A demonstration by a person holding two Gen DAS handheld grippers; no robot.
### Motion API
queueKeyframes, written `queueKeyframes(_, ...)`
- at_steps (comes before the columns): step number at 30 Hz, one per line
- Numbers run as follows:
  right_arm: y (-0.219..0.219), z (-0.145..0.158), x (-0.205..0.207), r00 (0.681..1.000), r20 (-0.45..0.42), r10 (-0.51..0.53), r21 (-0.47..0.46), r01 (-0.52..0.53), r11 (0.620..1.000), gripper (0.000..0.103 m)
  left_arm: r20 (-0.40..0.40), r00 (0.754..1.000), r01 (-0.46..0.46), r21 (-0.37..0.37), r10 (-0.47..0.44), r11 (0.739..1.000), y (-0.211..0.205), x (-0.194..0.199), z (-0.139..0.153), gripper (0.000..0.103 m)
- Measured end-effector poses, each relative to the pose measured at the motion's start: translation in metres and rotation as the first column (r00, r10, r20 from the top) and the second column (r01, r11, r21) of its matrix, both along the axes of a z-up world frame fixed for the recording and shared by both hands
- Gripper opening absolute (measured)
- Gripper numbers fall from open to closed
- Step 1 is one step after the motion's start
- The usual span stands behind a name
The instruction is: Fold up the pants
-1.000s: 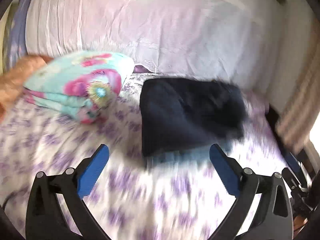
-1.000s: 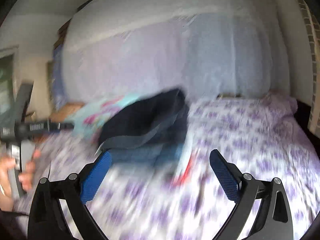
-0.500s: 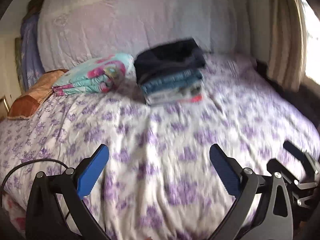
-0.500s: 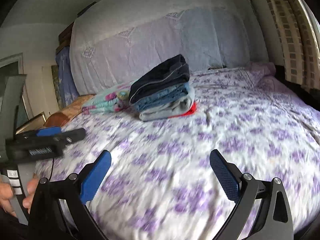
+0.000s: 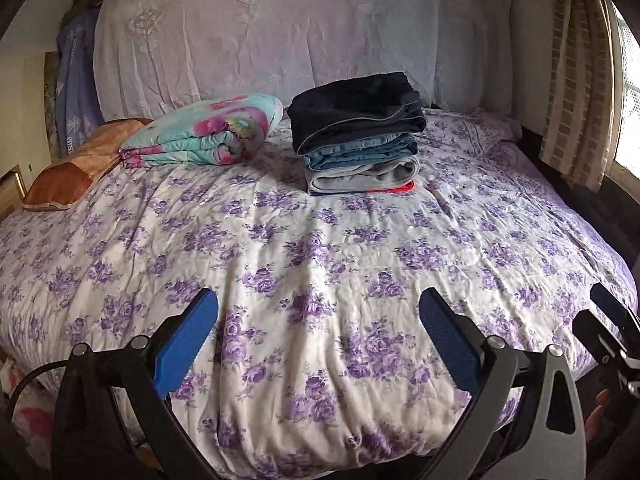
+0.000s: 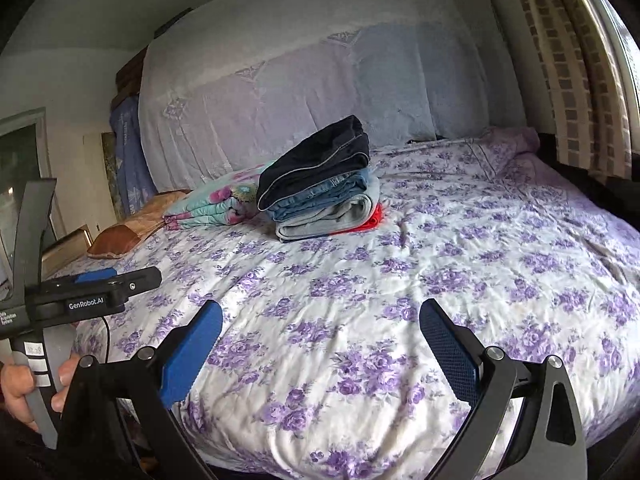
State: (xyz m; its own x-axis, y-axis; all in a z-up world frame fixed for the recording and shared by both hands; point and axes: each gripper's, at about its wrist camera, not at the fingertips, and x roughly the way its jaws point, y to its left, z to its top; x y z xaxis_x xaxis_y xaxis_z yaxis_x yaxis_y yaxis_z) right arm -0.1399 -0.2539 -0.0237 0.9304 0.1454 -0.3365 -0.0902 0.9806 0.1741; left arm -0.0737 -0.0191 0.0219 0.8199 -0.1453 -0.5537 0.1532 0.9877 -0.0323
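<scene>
A stack of folded pants stands near the head of the bed, with dark navy pants (image 5: 356, 110) on top, blue jeans (image 5: 360, 152) under them, grey pants (image 5: 360, 178) below and a red piece (image 5: 404, 187) at the bottom. The stack also shows in the right wrist view (image 6: 320, 184). My left gripper (image 5: 318, 336) is open and empty, far back over the foot of the bed. My right gripper (image 6: 320, 344) is open and empty, also far from the stack. The left gripper's body shows in the right wrist view (image 6: 92, 292), held by a hand.
The bed (image 5: 320, 260) has a white sheet with purple flowers. A folded floral blanket (image 5: 208, 132) and a brown pillow (image 5: 76, 164) lie left of the stack. A covered headboard (image 5: 280, 48) stands behind. A curtain (image 5: 576, 80) and window are at the right.
Both grippers have pulled back from the stack to the foot of the bed. The navy pants now lie released on top of the stack.
</scene>
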Motion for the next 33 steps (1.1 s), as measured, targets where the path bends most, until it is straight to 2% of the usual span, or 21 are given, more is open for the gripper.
queueKeyframes(12,0.006,-0.007,0.005,0.999,-0.030,0.033,-0.014,-0.034,0.999,0.099,0.022,1.000,-0.012,-0.020,0.012,1.000,0.005,-0.002,0.005,0.098)
queueKeyframes(16,0.008,-0.006,0.004,0.999,-0.028,0.037,-0.020,-0.038,0.999,0.099,0.028,0.999,-0.041,-0.004,0.041,0.999,0.006,0.001,0.005,0.098)
queueKeyframes(23,0.009,-0.007,0.003,0.999,-0.028,0.042,-0.024,-0.043,0.999,0.099,0.166,0.985,-0.061,0.042,0.053,0.997,0.006,-0.013,0.018,0.098)
queueKeyframes(27,0.009,-0.006,0.002,0.999,-0.024,0.041,-0.027,-0.042,0.999,0.099,0.141,0.987,-0.075,0.020,0.071,0.997,0.011,-0.010,0.020,0.098)
queueKeyframes(33,0.007,-0.007,0.003,0.999,-0.023,0.040,-0.024,-0.040,0.999,0.099,0.119,0.987,-0.116,0.038,0.111,0.993,0.016,-0.004,0.017,0.098)
